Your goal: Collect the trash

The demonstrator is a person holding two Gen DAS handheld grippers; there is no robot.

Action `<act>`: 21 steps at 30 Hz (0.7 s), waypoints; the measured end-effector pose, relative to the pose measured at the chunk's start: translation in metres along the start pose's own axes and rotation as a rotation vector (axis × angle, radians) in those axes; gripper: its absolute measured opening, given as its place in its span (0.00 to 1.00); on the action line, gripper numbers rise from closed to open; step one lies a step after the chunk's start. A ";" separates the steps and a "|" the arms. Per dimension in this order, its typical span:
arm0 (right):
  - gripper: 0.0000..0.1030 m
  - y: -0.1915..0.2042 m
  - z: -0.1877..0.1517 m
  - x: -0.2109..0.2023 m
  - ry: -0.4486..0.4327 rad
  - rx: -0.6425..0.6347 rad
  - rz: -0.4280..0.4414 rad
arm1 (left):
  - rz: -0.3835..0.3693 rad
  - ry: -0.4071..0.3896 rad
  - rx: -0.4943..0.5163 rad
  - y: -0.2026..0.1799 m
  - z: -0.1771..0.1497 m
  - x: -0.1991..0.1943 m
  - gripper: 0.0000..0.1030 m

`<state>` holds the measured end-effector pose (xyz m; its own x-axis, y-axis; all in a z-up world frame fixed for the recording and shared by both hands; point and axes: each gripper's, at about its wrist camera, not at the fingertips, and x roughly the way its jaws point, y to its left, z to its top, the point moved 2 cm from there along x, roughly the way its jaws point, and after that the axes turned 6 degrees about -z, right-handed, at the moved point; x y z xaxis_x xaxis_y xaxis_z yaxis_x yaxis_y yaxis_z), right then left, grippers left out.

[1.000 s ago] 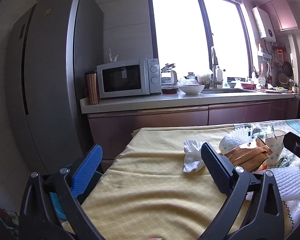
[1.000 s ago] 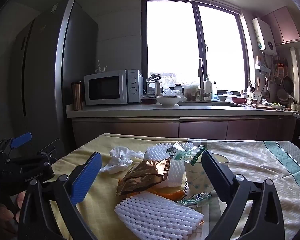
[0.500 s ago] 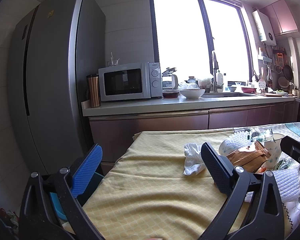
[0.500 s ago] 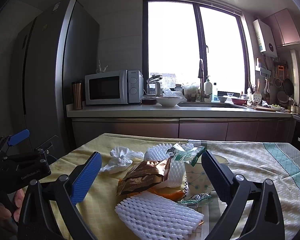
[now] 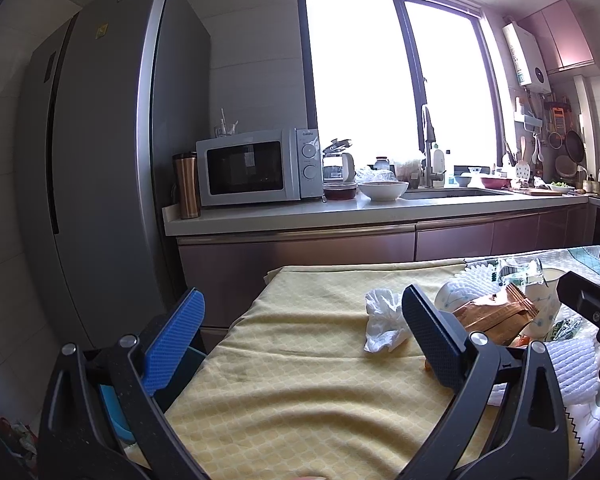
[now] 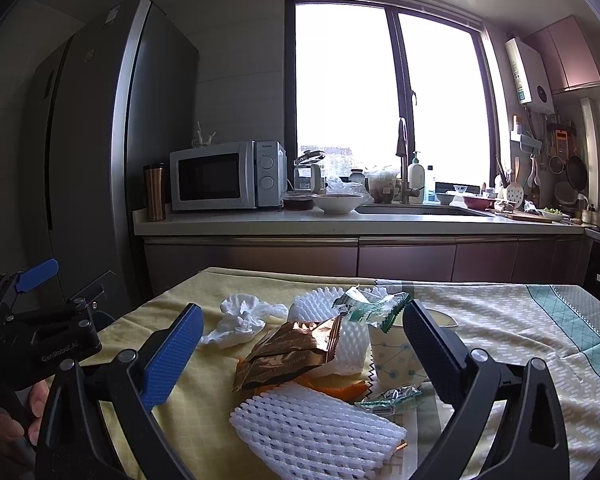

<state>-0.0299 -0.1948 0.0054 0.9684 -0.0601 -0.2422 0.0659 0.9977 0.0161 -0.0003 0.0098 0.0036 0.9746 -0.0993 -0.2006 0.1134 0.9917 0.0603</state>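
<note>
Trash pile untouched, both tongs empty and spread wide.

Pile sits mid-surface on the yellow cloth (image 6: 188, 408): foam net (image 6: 316, 432) nearest, copper wrapper (image 6: 292, 350) behind it, crumpled tissue (image 6: 242, 318) off to the left, green wrapper (image 6: 374, 308) over a paper cup (image 6: 396, 360). Right tongs (image 6: 300, 354) frame the pile, no contact. Left tongs (image 5: 300, 338) have barely shifted over the last second, hovering beside the tissue. Likely pre-grasp; nothing collected yet.
</note>
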 end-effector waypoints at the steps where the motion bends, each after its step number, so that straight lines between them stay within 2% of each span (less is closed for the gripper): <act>1: 0.94 0.000 0.000 0.000 -0.001 0.001 0.001 | 0.000 0.000 0.000 0.000 0.000 0.000 0.95; 21: 0.94 -0.004 -0.001 0.001 0.003 0.007 0.011 | -0.007 -0.002 0.000 -0.004 -0.002 -0.002 0.95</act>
<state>-0.0297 -0.1991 0.0044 0.9683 -0.0489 -0.2451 0.0570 0.9980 0.0260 -0.0030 0.0059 0.0014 0.9742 -0.1063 -0.1990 0.1202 0.9910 0.0592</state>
